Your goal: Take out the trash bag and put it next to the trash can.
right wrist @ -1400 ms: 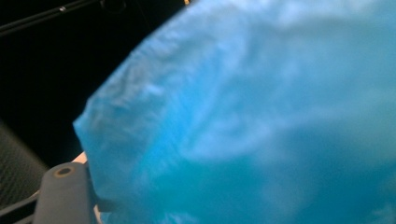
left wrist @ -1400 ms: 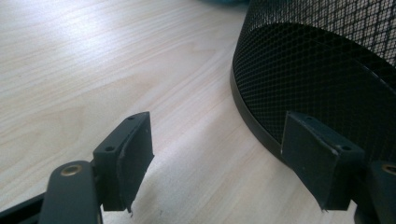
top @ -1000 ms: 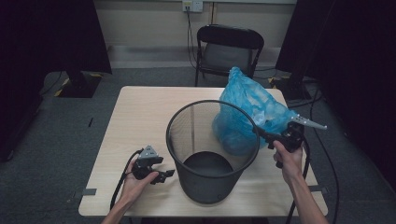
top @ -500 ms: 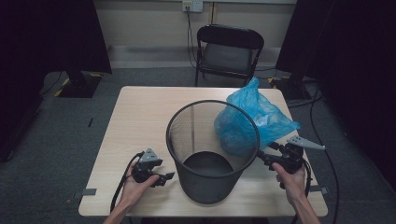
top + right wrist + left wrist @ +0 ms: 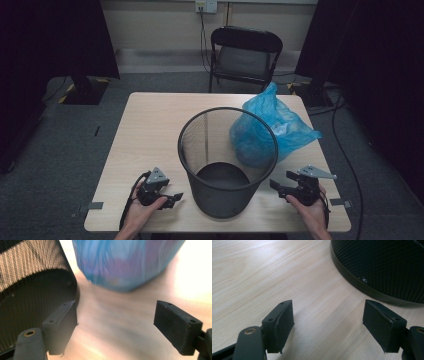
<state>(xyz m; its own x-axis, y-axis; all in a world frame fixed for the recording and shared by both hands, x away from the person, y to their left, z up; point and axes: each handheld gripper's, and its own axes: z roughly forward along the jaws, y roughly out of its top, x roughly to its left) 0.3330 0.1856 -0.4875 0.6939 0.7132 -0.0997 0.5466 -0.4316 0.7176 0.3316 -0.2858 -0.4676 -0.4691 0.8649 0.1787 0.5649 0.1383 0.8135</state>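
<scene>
Wooden table carries 1 black mesh bin centrally, blue bag touching its far-right side. Left gripper and right gripper flank the bin near the front edge, jaws wide, empty.

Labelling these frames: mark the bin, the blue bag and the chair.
bin (image 5: 220,197): high view, front mesh wall.
blue bag (image 5: 292,130): high view, crumpled right side.
chair (image 5: 243,62): high view, seat.

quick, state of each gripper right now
Left gripper: open, nothing between the jaws, beside the mesh bin.
Right gripper: open, holding nothing, the blue bag lies apart ahead of it.
</scene>
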